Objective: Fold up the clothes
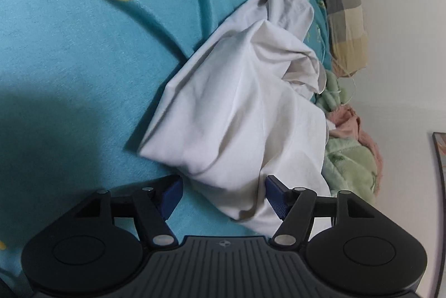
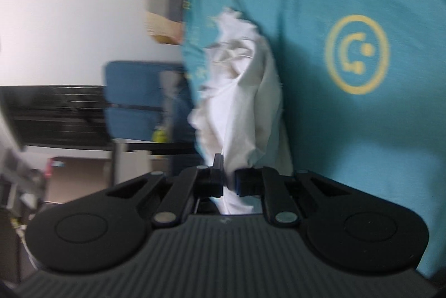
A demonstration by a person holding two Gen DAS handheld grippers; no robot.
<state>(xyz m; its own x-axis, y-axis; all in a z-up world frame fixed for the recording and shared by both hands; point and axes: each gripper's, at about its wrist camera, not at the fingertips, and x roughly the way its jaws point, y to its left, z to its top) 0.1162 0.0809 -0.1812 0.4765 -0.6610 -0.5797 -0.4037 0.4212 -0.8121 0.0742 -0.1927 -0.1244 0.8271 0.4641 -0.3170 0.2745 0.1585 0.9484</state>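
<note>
A crumpled white garment (image 1: 237, 108) lies on a teal bedsheet (image 1: 83, 61) printed with yellow shapes. My left gripper (image 1: 224, 190) stands open low over the sheet. The near corner of the garment lies between its blue pads (image 1: 172, 193), and the right pad touches the cloth. In the blurred right wrist view the same white garment (image 2: 245, 103) runs along the edge of the bed. My right gripper (image 2: 229, 181) is shut on a thin fold of it, with cloth showing above and below the jaws.
A checked pillow (image 1: 343, 8) and green and pink fluffy blankets (image 1: 348, 158) lie along the white wall beside the garment. Past the bed edge in the right wrist view are a blue chair (image 2: 133, 97) and a dark desk (image 2: 55, 114).
</note>
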